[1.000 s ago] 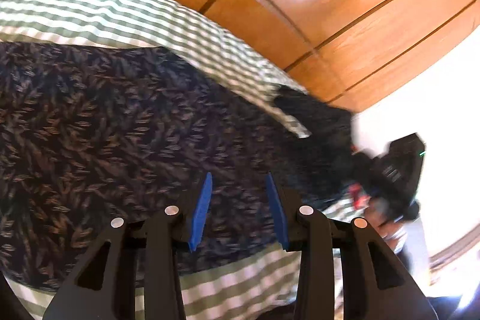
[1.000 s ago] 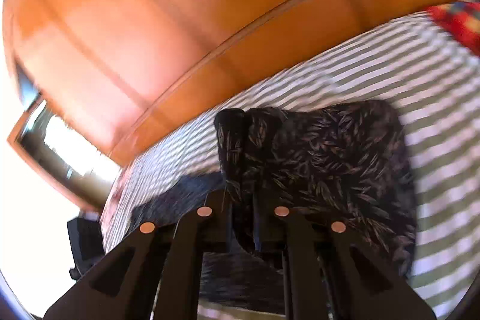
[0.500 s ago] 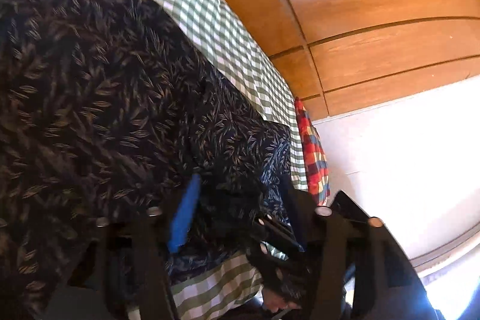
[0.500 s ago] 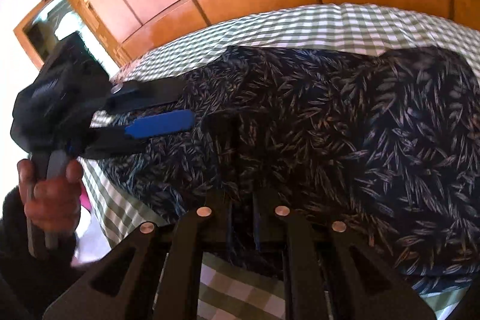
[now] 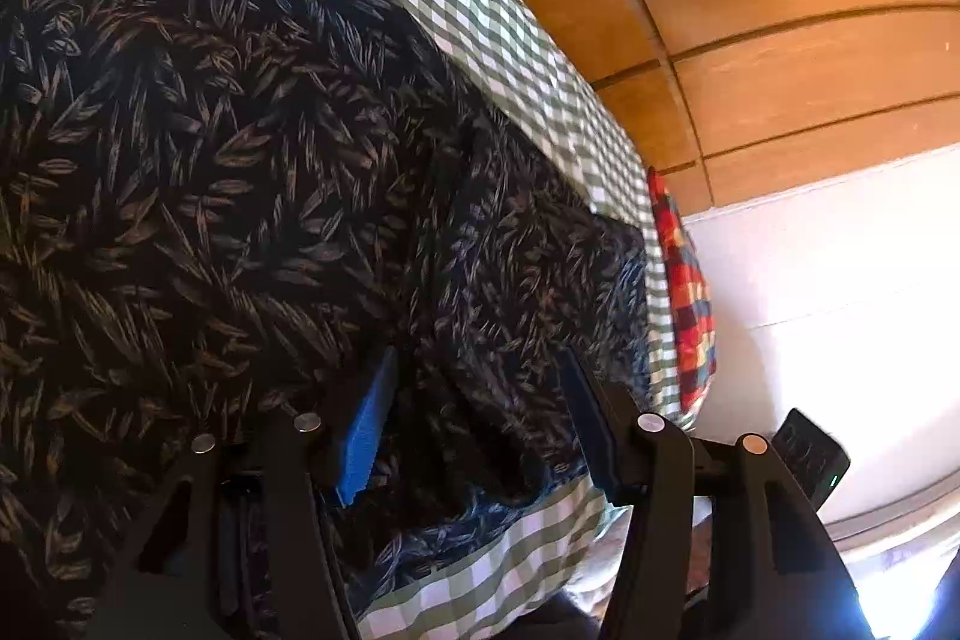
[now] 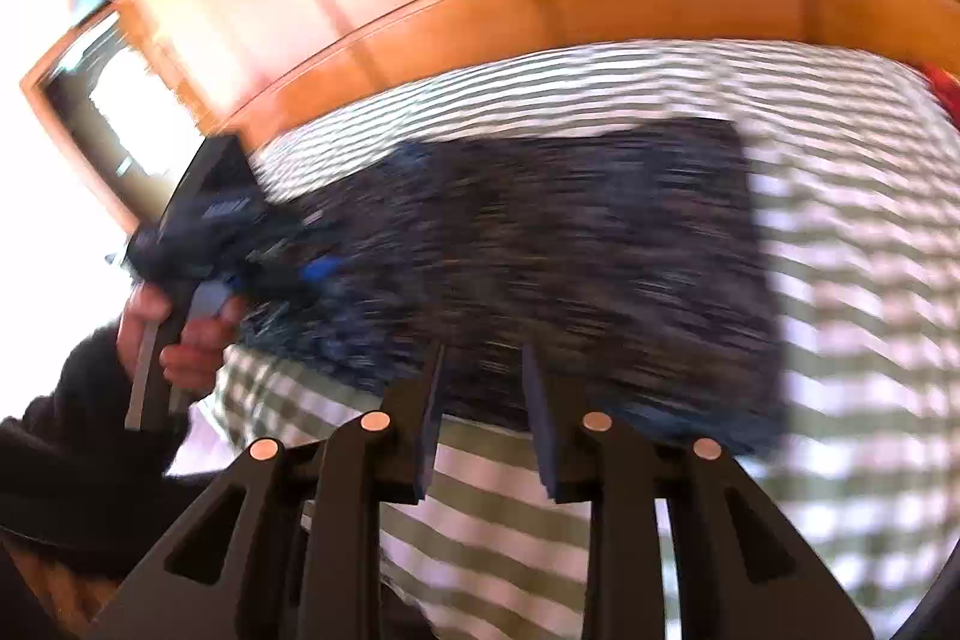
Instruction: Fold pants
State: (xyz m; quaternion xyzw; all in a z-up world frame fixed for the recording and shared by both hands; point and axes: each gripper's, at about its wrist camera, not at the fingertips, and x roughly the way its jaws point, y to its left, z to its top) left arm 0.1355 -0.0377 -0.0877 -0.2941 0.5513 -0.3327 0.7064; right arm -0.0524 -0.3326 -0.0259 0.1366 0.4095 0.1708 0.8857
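Note:
Dark leaf-print pants (image 5: 252, 196) lie folded on a green-and-white checked bed cover (image 5: 480, 10). My left gripper (image 5: 480, 388) is open, low over the pants' near edge with cloth between its blue pads (image 5: 366, 430). In the blurred right wrist view the pants (image 6: 540, 268) form a dark rectangle on the cover (image 6: 840, 280). My right gripper (image 6: 483, 370) is open and empty, pulled back at the pants' near edge. The left gripper (image 6: 276, 268), held by a hand, sits at the pants' left end.
A wooden panelled wall (image 5: 750, 10) runs behind the bed. A red checked cloth (image 5: 684, 292) lies at the bed's far end by a white wall (image 5: 840, 310). A window frame (image 6: 108, 100) is at the left in the right wrist view.
My right gripper has let go of the pants, opened and drawn back from them. My left gripper stays open and has lowered onto the folded edge.

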